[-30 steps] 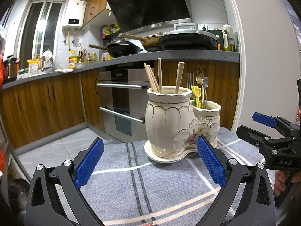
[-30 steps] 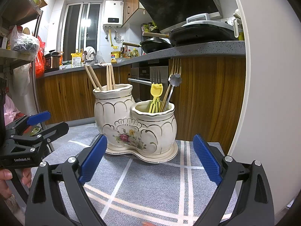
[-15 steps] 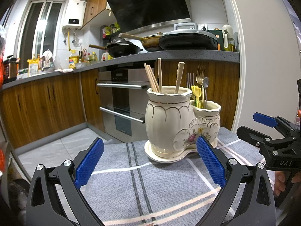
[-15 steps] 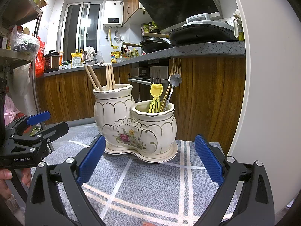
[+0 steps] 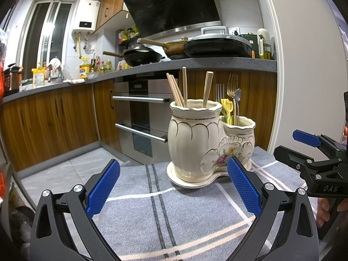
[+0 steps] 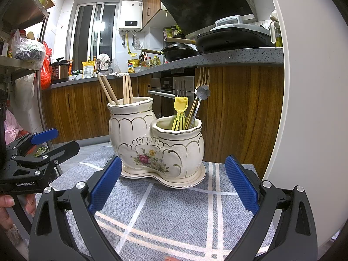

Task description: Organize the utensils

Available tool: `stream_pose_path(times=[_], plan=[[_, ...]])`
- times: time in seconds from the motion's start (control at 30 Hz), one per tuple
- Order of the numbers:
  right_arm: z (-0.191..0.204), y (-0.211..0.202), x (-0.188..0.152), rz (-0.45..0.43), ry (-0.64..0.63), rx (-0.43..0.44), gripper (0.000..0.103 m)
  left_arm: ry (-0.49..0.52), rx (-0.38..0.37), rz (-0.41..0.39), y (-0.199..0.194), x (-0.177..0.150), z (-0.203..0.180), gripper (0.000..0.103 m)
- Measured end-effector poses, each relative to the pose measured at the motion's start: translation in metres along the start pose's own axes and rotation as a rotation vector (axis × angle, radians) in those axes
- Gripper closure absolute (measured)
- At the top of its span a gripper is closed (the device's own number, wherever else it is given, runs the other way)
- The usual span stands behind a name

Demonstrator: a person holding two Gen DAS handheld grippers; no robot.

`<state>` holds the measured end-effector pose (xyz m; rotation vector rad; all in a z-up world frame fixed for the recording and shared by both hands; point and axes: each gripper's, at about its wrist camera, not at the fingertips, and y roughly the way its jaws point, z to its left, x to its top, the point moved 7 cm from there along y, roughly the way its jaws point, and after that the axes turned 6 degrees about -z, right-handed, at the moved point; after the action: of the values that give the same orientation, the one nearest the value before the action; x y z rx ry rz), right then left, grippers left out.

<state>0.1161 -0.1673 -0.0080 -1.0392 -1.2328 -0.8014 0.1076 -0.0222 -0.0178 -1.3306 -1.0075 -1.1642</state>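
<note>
Cream double-pot ceramic utensil holder with gold trim and flower print point(image 6: 156, 139) stands on grey striped cloth point(image 6: 174, 213), wooden chopsticks point(image 5: 184, 89) in tall pot, forks and yellow picks point(image 6: 179, 113) in short pot; looks sorted, no loose utensil seen; left gripper point(image 5: 173, 187) and right gripper point(image 6: 173, 184) released, empty, near holder; next: probably retreat; writing: "GenRobot.AI", "DAS".

Both wrist views face the utensil holder point(image 5: 208, 143) nearby, from opposite sides.
</note>
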Motion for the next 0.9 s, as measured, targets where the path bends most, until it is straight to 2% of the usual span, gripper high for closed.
stream_pose_path(times=[0.9], plan=[[-0.0008,0.0008,-0.0010,0.002,0.000,-0.005,0.006,-0.001,0.014,0.009,0.0007,-0.0011,-0.0008,0.005]])
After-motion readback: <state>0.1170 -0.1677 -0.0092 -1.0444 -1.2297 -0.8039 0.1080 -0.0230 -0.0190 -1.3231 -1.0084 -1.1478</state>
